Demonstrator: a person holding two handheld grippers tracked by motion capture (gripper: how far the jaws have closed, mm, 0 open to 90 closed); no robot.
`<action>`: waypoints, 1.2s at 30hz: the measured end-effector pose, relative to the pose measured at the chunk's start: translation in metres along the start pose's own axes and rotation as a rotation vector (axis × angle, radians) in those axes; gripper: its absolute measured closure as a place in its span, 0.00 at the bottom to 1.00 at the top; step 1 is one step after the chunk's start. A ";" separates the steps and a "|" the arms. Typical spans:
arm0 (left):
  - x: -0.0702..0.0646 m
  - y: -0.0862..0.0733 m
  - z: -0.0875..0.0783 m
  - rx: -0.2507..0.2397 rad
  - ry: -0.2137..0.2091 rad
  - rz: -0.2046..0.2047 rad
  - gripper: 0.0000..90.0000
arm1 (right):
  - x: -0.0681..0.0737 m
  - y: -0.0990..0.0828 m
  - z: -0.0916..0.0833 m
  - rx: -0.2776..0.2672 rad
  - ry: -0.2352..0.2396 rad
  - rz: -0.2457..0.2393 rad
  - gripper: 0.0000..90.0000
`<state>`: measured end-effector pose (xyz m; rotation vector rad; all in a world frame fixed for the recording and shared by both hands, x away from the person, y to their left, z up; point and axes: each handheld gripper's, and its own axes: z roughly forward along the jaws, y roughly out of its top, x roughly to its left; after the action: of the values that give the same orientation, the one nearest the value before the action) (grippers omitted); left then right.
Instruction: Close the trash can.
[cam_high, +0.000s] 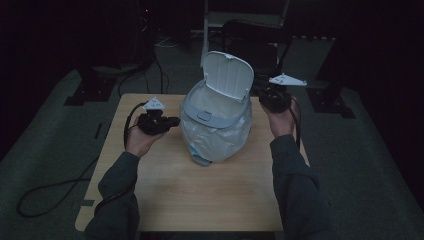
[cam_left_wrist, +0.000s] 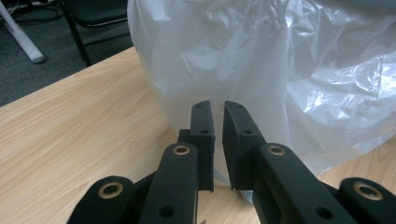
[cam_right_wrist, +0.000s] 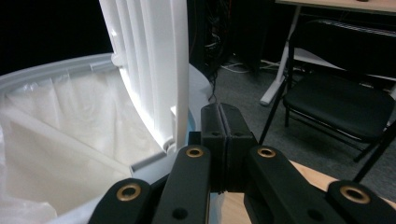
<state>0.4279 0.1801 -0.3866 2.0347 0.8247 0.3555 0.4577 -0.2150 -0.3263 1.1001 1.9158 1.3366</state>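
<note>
A small bin (cam_high: 215, 125) lined with a white plastic bag (cam_left_wrist: 261, 56) stands in the middle of the wooden table (cam_high: 200, 195), its white lid (cam_high: 227, 75) tipped up and open. My left gripper (cam_high: 175, 121) points at the bin's left side. Its jaws stand a narrow gap apart with nothing between them, the tips (cam_left_wrist: 218, 105) just short of the bag. Beside the raised lid (cam_right_wrist: 149, 70), at the bin's back right, my right gripper (cam_high: 266, 94) is shut and empty (cam_right_wrist: 219, 108). The bag lines the bin's inside (cam_right_wrist: 60, 121) under the rim (cam_right_wrist: 46, 70).
A black chair (cam_right_wrist: 341, 102) and desk legs stand on the dark floor behind the table. A cable (cam_high: 50, 190) trails from the left gripper across the floor at the left. Bare table top lies in front of the bin.
</note>
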 end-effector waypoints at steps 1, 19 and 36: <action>0.000 0.000 0.000 0.000 0.000 0.000 0.93 | 0.000 0.001 0.000 -0.002 0.001 0.004 0.99; -0.005 0.004 0.010 0.014 -0.027 0.014 0.92 | 0.002 0.017 -0.002 -0.052 0.073 -0.056 1.00; -0.008 0.005 0.013 0.013 -0.035 0.012 0.92 | 0.027 0.013 -0.008 -0.053 0.224 -0.135 1.00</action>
<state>0.4315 0.1647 -0.3896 2.0527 0.7955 0.3211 0.4411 -0.1935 -0.3110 0.8083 2.0596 1.4769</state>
